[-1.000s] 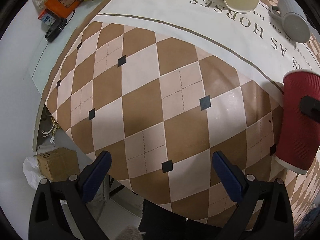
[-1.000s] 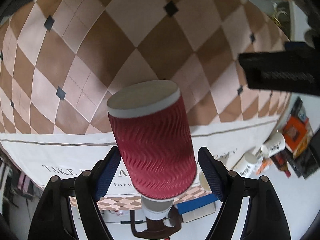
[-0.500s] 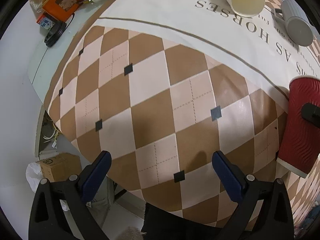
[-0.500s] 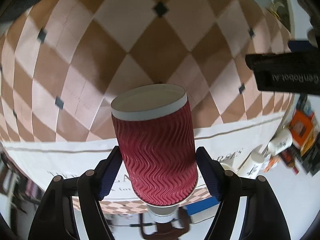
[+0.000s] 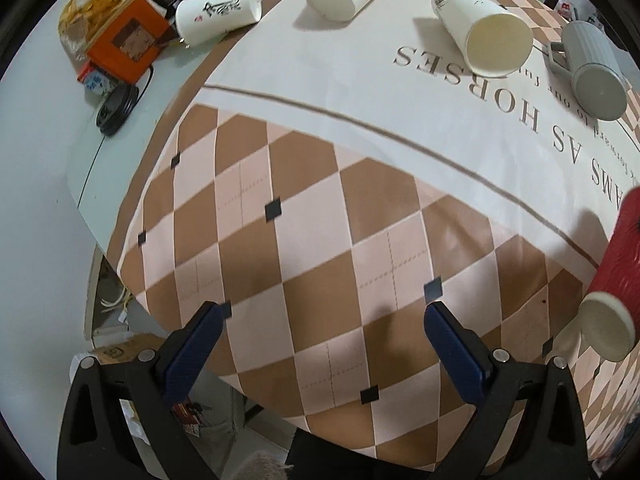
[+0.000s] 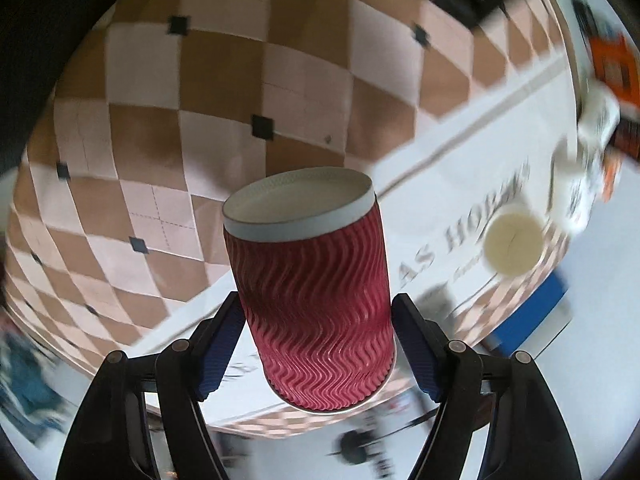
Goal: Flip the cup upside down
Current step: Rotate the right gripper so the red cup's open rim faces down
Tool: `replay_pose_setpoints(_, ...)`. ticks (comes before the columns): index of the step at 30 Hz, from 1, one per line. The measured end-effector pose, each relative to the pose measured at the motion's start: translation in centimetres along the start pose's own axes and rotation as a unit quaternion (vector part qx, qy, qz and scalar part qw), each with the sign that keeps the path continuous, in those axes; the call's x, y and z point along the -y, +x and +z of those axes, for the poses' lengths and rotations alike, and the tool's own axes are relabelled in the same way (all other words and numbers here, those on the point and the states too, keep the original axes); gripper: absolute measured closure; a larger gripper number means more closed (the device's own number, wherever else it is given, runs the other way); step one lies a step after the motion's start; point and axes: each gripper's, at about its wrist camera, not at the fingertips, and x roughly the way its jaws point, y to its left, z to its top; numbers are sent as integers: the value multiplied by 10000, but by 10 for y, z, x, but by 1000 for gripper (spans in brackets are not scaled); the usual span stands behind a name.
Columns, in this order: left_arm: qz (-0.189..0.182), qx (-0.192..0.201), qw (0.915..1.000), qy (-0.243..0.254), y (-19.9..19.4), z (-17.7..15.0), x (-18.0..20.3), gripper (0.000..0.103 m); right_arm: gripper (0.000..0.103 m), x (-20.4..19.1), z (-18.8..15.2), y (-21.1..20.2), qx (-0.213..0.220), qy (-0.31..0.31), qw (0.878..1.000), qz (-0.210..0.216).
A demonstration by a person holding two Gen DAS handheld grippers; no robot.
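The red cup (image 6: 316, 300) is clamped in the right gripper (image 6: 318, 344), tilted above the checked worktop (image 5: 320, 240); mid-flip, rim-down placement is called for next. The left gripper (image 5: 324, 344) is held wide, empty.

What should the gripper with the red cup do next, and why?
Probably lower it gently toward the checkered tablecloth. The right gripper clamps the red cup, which seems lifted and tilted over the cloth, so setting its end flat comes before letting go.
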Motion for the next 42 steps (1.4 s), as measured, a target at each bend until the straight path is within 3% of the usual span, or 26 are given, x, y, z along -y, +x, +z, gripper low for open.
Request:
replay_pose_setpoints(6, -67, 85, 9998, 153, -2, 11, 8, 0, 27, 26, -19, 14, -266, 1283, 9862, 1008)
replay_pose_setpoints(9, -119, 89, 9997, 174, -1, 14, 9, 0, 27, 38, -32, 26, -438, 1995, 9659, 1592)
replay_pose_setpoints(12, -174, 60, 9997, 169, 2, 18, 9, 0, 27, 44, -49, 40, -648, 2718, 9357, 2153)
replay_pose_setpoints(18, -273, 32, 9995, 155, 7, 21, 10, 0, 27, 55, -84, 75, -943, 4097, 8439, 3332)
replay_pose_setpoints(19, -286, 31, 9994, 164, 8, 22, 9, 0, 27, 57, -92, 82, -975, 4409, 8164, 3599)
replay_pose_setpoints(21, -311, 35, 9993, 205, 8, 23, 10, 0, 27, 58, -103, 91, -991, 4820, 7748, 3970)
replay_pose_setpoints(22, -319, 33, 9992, 223, 8, 23, 11, 0, 27, 57, -112, 99, -1010, 5117, 7409, 4232)
replay_pose_setpoints(23, -334, 28, 9991, 251, 9, 23, 12, 0, 27, 55, -113, 101, -1020, 5228, 7277, 4320)
replay_pose_setpoints(26, -357, 35, 9988, 337, 9, 25, 16, 0, 27, 50, -128, 117, -1050, 5744, 6613, 4709)
replay_pose_setpoints(30, -394, 44, 9981, 479, 8, 26, 25, 0, 26, 37, -140, 129, -1091, 6191, 5992, 4956)
replay_pose_setpoints(33, -439, 45, 9973, 579, 7, 27, 31, 0, 26, 38, -152, 136, -1040, 6358, 5796, 4990)
replay_pose_setpoints(34, -456, 38, 9970, 630, 7, 28, 34, 0, 25, 38, -158, 140, -1037, 6459, 5652, 5027)
replay_pose_setpoints(37, -522, 14, 9958, 753, 5, 29, 43, 0, 20, 38, -171, 147, -1009, 6640, 5400, 5072)
replay_pose_setpoints(38, -529, 12, 9953, 807, 4, 29, 48, 0, 19, 38, -168, 146, -1020, 6654, 5425, 5025)
replay_pose_setpoints(40, -531, 24, 9945, 897, 2, 29, 54, 0, 18, 42, -176, 141, -931, 6676, 5638, 4772)
replay_pose_setpoints(42, -561, 45, 9937, 970, 0, 30, 62, 0, 18, 44, -186, 138, -791, 6711, 5757, 4604)
